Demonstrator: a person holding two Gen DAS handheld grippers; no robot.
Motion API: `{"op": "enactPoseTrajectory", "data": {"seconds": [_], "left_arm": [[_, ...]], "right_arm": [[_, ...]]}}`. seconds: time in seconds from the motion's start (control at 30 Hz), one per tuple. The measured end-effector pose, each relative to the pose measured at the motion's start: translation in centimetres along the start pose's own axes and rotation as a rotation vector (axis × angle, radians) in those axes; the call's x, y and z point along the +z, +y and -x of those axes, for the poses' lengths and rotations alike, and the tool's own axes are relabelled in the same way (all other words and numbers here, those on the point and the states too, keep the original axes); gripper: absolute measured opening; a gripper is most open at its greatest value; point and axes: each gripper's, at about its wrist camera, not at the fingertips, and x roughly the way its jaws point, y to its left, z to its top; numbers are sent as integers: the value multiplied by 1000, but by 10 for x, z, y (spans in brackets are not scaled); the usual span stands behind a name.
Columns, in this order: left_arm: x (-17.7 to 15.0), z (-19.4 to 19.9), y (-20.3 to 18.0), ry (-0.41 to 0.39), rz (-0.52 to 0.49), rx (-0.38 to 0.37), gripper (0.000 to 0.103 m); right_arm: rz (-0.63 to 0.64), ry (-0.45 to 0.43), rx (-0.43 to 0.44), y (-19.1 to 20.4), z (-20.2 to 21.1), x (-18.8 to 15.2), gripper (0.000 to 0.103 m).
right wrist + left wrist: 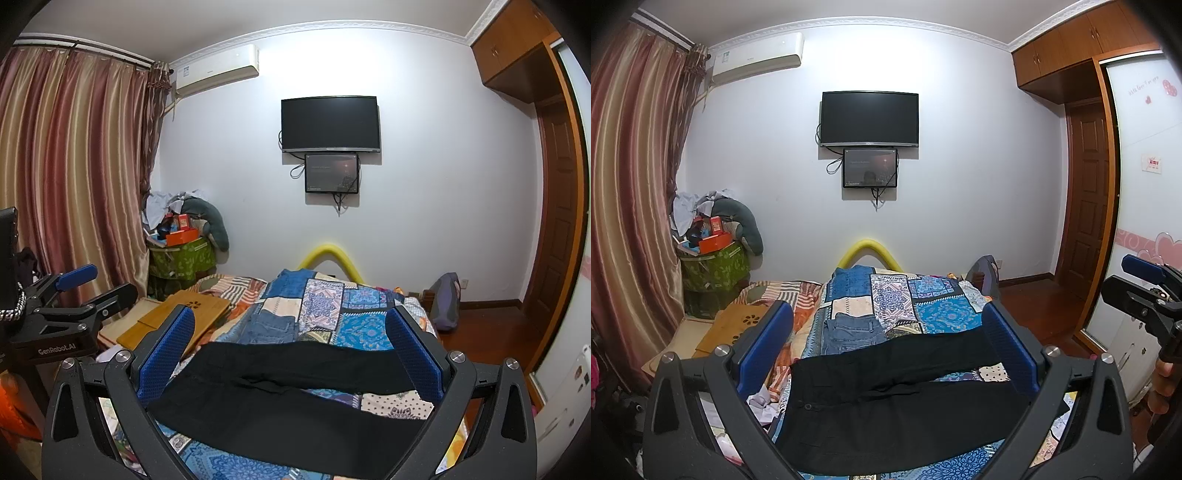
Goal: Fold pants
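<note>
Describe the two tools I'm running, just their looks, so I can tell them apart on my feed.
Both look identical: black angular frames with silver screws and two blue textured pads. The left tool and right tool differ in nothing visible; the left's body reads "GenRobot.AI" in the right wrist view. No cables or sleeves show.

Bed (934,314) in lower centre of frame, covered by blue patchwork quilt (938,306). Black pants (894,398) spread flat across near part of quilt, legs toward lower right. Folded blue jeans (849,332) just above pants. Wooden lap tray (177,321) at left of bed.
</note>
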Motion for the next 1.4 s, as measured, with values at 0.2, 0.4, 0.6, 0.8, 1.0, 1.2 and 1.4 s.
{"op": "enactPoseTrajectory", "data": {"seconds": [0.2, 0.4, 0.6, 0.8, 1.0, 1.2, 1.4], "left_arm": [[0, 0, 0, 0, -1, 2, 103], [0, 0, 1, -1, 2, 0, 103], [-1, -1, 1, -13, 4, 2, 103], [-3, -1, 1, -14, 6, -2, 103], [-2, 0, 1, -18, 6, 1, 103], [-2, -1, 3, -21, 2, -5, 103], [-3, -2, 3, -22, 2, -4, 103]], "right_arm": [[1, 2, 1, 1, 1, 2, 103], [2, -2, -2, 1, 1, 3, 103], [1, -1, -10, 2, -1, -1, 103], [0, 0, -9, 1, -3, -3, 103], [1, 0, -10, 1, -3, -4, 103], [-2, 1, -9, 2, -3, -5, 103], [-4, 1, -8, 1, -3, -5, 103]]}}
